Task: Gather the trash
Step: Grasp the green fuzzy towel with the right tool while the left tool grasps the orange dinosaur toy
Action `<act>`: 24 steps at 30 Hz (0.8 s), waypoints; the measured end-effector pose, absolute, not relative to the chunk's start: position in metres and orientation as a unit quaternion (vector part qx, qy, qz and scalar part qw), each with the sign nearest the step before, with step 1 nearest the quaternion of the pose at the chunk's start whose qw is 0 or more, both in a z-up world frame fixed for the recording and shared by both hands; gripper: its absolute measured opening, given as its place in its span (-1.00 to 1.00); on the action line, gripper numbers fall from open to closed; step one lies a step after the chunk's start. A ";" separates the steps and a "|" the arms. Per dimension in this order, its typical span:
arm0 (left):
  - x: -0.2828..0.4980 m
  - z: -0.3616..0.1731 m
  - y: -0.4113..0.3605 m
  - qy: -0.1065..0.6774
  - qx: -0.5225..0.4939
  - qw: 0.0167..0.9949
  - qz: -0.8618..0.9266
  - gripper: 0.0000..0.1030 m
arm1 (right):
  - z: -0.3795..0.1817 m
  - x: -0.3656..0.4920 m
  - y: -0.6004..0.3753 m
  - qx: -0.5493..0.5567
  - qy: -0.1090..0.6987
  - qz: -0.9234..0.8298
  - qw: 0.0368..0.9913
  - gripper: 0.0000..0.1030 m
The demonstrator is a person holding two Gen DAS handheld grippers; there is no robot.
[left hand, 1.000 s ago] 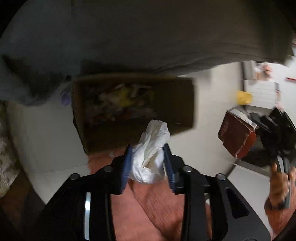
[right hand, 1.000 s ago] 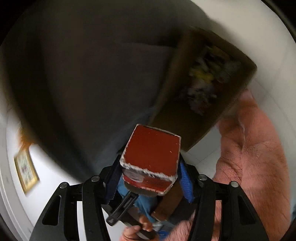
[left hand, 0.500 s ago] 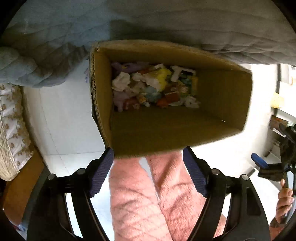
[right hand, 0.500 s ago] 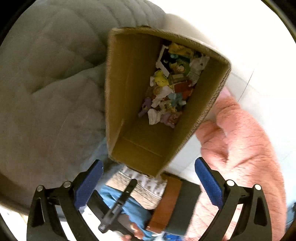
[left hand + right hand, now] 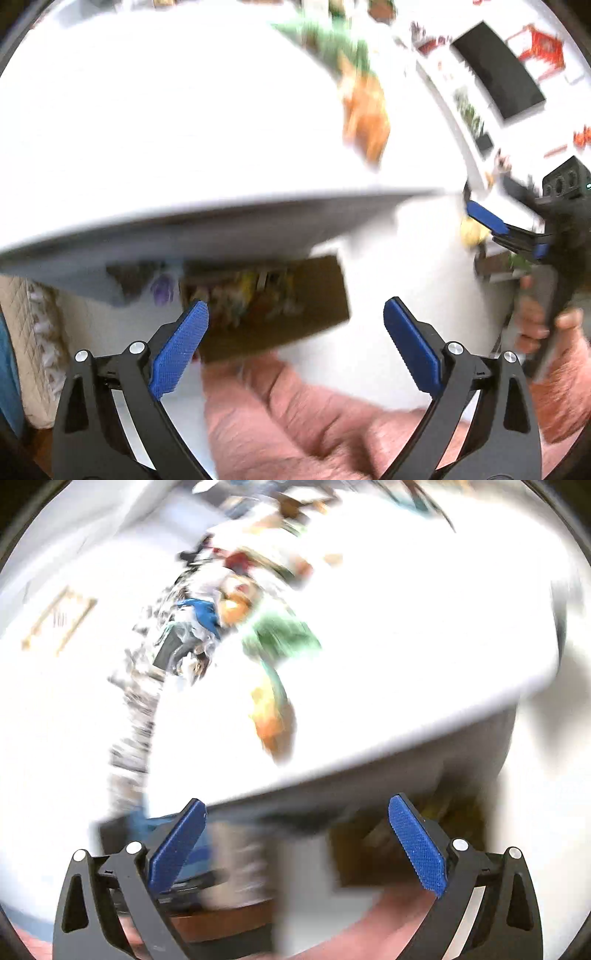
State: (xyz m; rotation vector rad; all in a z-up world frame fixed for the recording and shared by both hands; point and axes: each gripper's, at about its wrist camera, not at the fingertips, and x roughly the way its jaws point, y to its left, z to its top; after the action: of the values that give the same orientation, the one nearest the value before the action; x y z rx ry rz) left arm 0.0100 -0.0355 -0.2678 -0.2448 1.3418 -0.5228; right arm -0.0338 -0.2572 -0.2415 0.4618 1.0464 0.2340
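Nearest to you, your left claw (image 5: 293, 332) is opening to its widest, its blue pads (image 5: 179, 349) well apart and nothing between them. Your right claw (image 5: 295, 843) stands spread just as wide, also empty.

Just past the left pads, below them in the left wrist view, lies pink fleecy cloth (image 5: 295, 417), probably your lap. Beyond it sits the cardboard box (image 5: 280, 314), open-topped, with a jumble of coloured scraps inside (image 5: 258, 295); the blur hides what they are. The box stands low, partly tucked under the edge of the white worktop (image 5: 166, 129).

Further out, on the worktop, you have the likely next trash: an orange piece (image 5: 365, 110) and something green (image 5: 332, 48) behind it. The right wrist view shows the same pair, the orange one (image 5: 273, 716) nearer, the green one (image 5: 284, 635) beyond.

Judgement: both claws are free and the step in hand is reaching for the next piece. Both views are smeared, so settle the cameras before committing. Take the orange piece first, since it lies closest to the edge. Centre it between the pads, then close. Keep the box in sight for the drop.
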 end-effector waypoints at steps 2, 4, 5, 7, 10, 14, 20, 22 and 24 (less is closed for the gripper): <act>0.019 -0.252 -0.031 0.597 -0.111 0.761 -0.228 0.81 | -0.237 -0.003 -0.237 0.157 0.486 0.096 0.855 0.90; 0.024 -0.241 -0.027 0.591 -0.106 0.771 -0.212 0.81 | -0.235 0.030 -0.221 0.112 0.480 0.088 0.865 0.90; 0.024 -0.241 -0.024 0.591 -0.106 0.772 -0.207 0.81 | -0.238 0.050 -0.212 0.096 0.482 0.091 0.866 0.89; 0.021 -0.242 -0.016 0.597 -0.116 0.770 -0.192 0.81 | -0.251 0.088 -0.204 0.074 0.496 0.081 0.861 0.89; 0.013 -0.250 -0.003 0.607 -0.128 0.765 -0.173 0.81 | -0.271 0.128 -0.197 0.061 0.523 0.064 0.848 0.87; 0.002 -0.253 0.010 0.620 -0.136 0.757 -0.157 0.81 | -0.286 0.160 -0.192 0.043 0.553 0.062 0.830 0.18; 0.006 -0.258 0.010 0.628 -0.139 0.750 -0.154 0.81 | -0.226 0.139 -0.228 0.101 0.496 0.077 0.859 0.06; 0.017 -0.257 -0.008 0.628 -0.122 0.750 -0.168 0.81 | -0.195 0.120 -0.248 0.124 0.464 0.079 0.874 0.06; 0.032 -0.257 -0.030 0.626 -0.099 0.752 -0.181 0.81 | -0.167 0.094 -0.267 0.143 0.433 0.085 0.886 0.07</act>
State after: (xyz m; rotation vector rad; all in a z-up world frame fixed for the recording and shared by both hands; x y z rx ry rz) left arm 0.0319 -0.0297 -0.2570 -0.2151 1.3681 -0.3943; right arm 0.0936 -0.2672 -0.1671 0.2980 0.9014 0.1777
